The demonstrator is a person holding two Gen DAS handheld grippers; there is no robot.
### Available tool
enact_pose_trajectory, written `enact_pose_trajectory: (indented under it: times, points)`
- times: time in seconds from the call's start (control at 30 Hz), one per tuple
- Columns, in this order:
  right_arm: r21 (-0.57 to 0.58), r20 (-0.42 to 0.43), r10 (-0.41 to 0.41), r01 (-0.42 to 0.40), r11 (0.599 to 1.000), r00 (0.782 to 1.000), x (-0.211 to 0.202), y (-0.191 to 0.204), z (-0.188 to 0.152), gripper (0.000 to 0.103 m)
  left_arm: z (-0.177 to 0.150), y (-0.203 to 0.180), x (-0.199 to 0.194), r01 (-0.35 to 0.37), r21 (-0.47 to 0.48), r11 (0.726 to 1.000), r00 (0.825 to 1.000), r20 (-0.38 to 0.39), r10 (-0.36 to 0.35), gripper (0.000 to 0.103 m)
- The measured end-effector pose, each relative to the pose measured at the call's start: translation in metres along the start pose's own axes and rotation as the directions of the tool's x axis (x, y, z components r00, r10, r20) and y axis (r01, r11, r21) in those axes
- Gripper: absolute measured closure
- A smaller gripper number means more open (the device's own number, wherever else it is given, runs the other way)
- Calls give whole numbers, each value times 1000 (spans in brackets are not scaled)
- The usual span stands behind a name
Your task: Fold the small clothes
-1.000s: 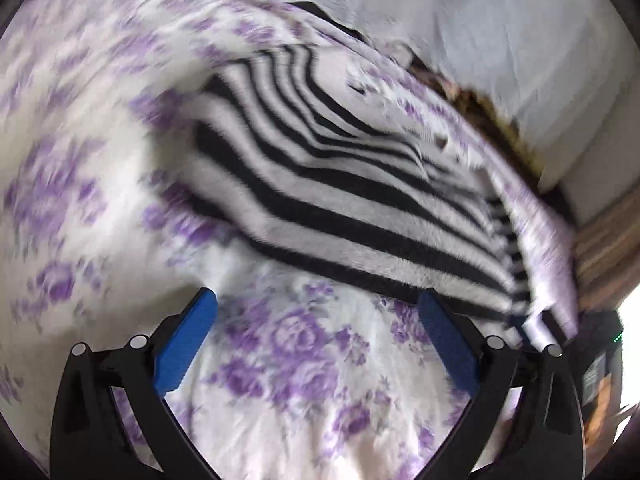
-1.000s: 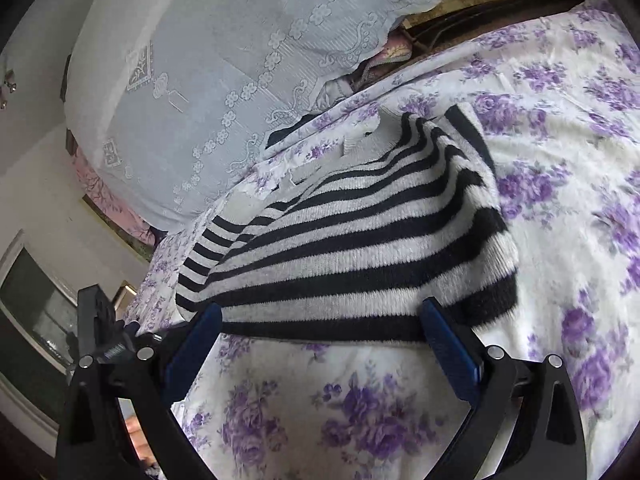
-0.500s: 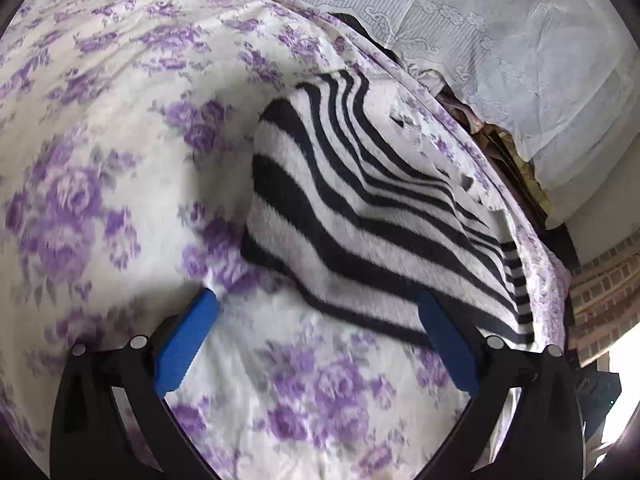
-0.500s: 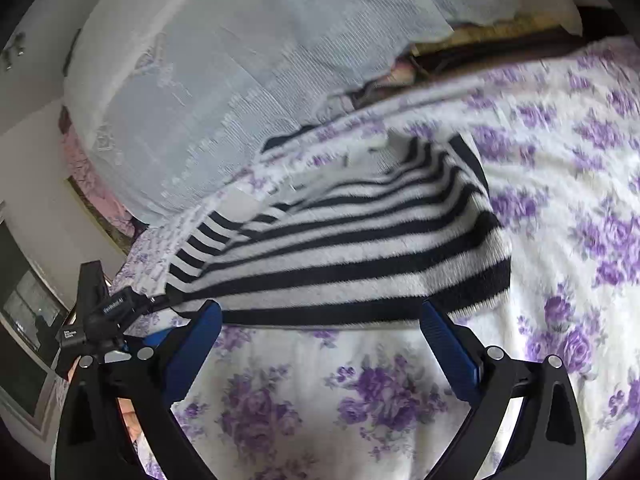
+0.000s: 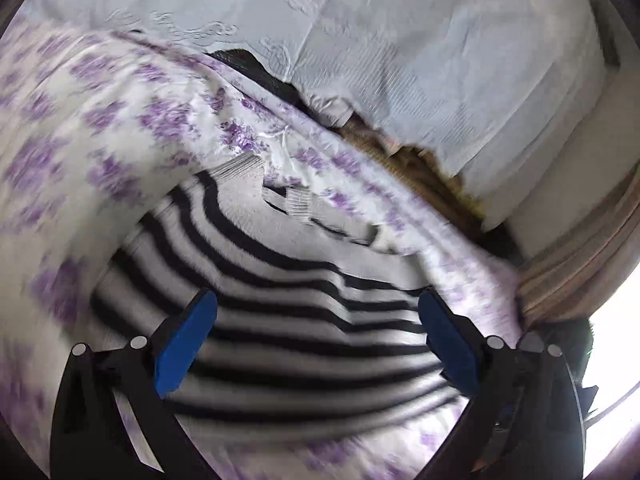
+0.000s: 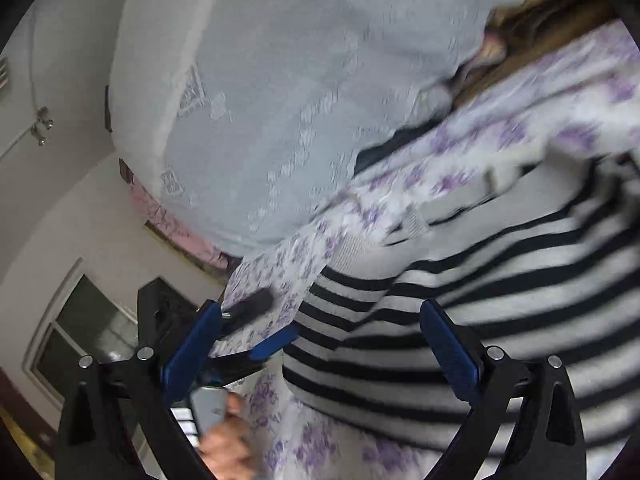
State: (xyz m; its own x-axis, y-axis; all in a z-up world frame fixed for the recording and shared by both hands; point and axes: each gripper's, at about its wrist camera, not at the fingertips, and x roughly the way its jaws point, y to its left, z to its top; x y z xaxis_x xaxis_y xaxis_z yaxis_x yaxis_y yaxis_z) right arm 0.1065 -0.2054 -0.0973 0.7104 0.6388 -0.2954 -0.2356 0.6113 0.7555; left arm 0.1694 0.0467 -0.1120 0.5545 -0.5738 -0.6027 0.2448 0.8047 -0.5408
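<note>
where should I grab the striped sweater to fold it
Probably take the striped sweater by its near hem edge, one corner per gripper, coming in low from the near side. It lies flat on the floral bedspread, hem toward both open grippers, left gripper and right gripper.

Right hand-held gripper [image 6: 320, 344]: jaws spread wide above the sweater's edge.
Striped sweater [image 6: 500, 300]: flat on the floral bedsheet [image 6: 500, 140].
Left hand-held gripper [image 6: 256, 330]: beside the sweater's edge.

Both grippers have moved in over the striped sweater [image 5: 304, 336]: the left gripper [image 5: 316, 344] now has stripes between its spread fingers, and the right gripper [image 6: 320, 348] spans the sweater's edge, with the left one entering its view.
</note>
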Motion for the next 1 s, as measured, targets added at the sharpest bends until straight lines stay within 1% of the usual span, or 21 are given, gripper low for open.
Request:
enact_pose_trajectory:
  times: [0.1, 0.17, 0.2, 0.27, 0.3, 0.33, 0.37, 0.4, 0.47, 0.5, 0.53, 0.57, 0.6, 0.67, 0.73, 0.8, 0.83, 0.87, 0.9, 0.93, 1.0]
  points:
    - [60, -46, -50, 53, 997, 998, 25, -30, 16, 3, 15, 16, 41, -89, -16, 996, 995, -55, 88, 5]
    - [99, -46, -71, 75, 992, 996, 24, -55, 31, 4, 26, 33, 56, -117, -48, 992, 991, -72, 114, 5]
    - [108, -38, -57, 60, 992, 998, 21, -62, 35, 4, 33, 42, 58, -122, -64, 990, 991, -61, 119, 5]
    - [124, -9, -45, 46, 991, 999, 5, -77, 50, 4, 45, 59, 55, -74, -112, 991, 996, -47, 69, 5]
    - [124, 10, -82, 81, 989, 997, -4, -83, 56, 4, 49, 67, 52, -42, -145, 989, 999, -39, 36, 5]
    - [123, 30, -147, 142, 982, 989, -14, -90, 61, 4, 52, 81, 46, -4, -197, 980, 1000, -20, 0, 5]
    - [129, 53, -197, 189, 974, 979, -24, -102, 67, 8, 53, 88, 44, 18, -230, 973, 1000, -9, -21, 5]
    - [158, 75, -179, 166, 973, 981, -33, -114, 69, 17, 53, 101, 38, 41, -295, 955, 999, 13, -38, 5]
    - [240, 127, -137, 103, 965, 982, -49, -120, 67, 18, 50, 112, 26, -28, -360, 932, 999, 28, 40, 5]
    - [245, 140, -136, 99, 964, 981, -54, -112, 64, 16, 49, 109, 18, 4, -346, 938, 999, 41, 11, 5]
    - [231, 143, -139, 104, 967, 980, -56, -104, 61, 7, 48, 103, 11, 36, -330, 943, 998, 52, -20, 5]
    - [182, 144, -121, 94, 979, 982, -60, -86, 56, 3, 47, 93, 4, 65, -305, 950, 997, 65, -47, 5]
    - [136, 133, -91, 73, 988, 987, -58, -71, 53, 3, 44, 74, -5, 93, -246, 965, 994, 73, -77, 5]
    - [58, 77, -6, 1, 998, 997, -51, -41, 38, 3, 35, 38, -13, 89, -114, 989, 995, 59, -83, 5]
    - [38, 23, 55, -56, 998, 998, -43, -24, 23, 3, 15, 1, -11, 55, 12, 998, 998, 19, -55, 5]
    - [53, -44, 75, -72, 996, 996, -32, -16, 6, 3, -9, -19, 2, 10, 78, 997, 999, -48, -6, 5]
    - [65, -64, 70, -66, 996, 995, -29, -18, 0, 3, -20, -22, 12, -20, 90, 996, 996, -81, 27, 5]
    - [82, -80, 42, -36, 996, 996, -30, -26, -9, 3, -29, -20, 20, -50, 95, 994, 993, -106, 60, 5]
    - [94, -85, 7, 1, 996, 996, -33, -34, -15, 4, -39, -15, 29, -110, 108, 988, 985, -121, 122, 5]
    - [106, -86, -23, 32, 994, 996, -35, -44, -19, 4, -44, -11, 31, -126, 130, 984, 983, -114, 141, 5]
    - [120, -62, 9, -1, 993, 998, -53, -58, -22, 14, -50, -11, 23, -146, 172, 974, 983, -87, 163, 5]
